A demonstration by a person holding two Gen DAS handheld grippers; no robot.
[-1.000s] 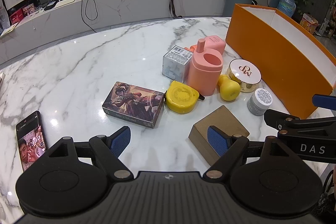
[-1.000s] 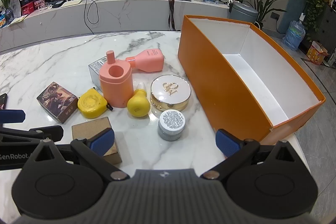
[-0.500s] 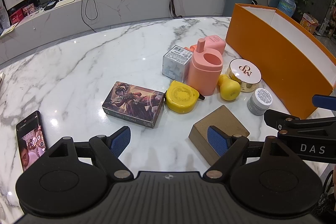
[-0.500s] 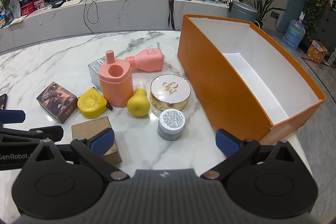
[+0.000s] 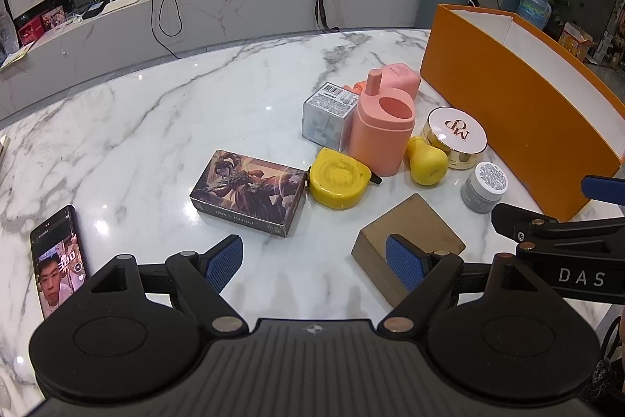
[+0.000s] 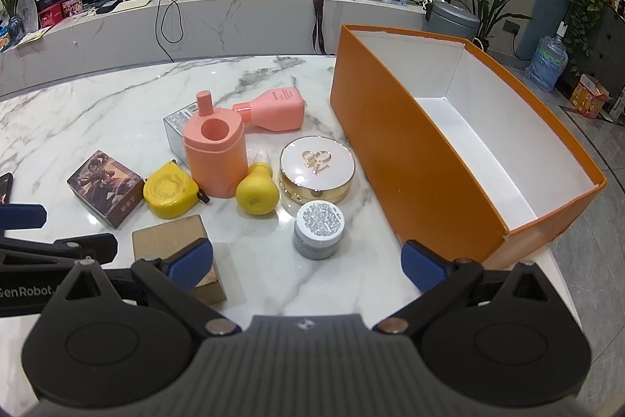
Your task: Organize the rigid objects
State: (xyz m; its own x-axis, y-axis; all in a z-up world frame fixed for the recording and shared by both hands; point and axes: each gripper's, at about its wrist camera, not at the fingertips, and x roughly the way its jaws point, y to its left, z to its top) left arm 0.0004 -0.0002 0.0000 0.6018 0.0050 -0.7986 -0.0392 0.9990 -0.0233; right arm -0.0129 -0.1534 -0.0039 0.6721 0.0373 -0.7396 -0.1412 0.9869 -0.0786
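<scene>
Glitter-lid jar [image 6: 318,229] sits on the bench [image 6: 97,112] just left of the empty orange box [image 6: 425,182], dead ahead of the right hand-held gripper [image 6: 306,262], so closest imo. Both hand-held grippers wide open, left [image 5: 314,262] w/ nothing held.

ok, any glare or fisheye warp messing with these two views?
Left wrist: ceiling-light glare spots on the marble table near the phone; the orange box wall bows. Right wrist: mild sheen on the compact, edges curved, everything sharp.
</scene>
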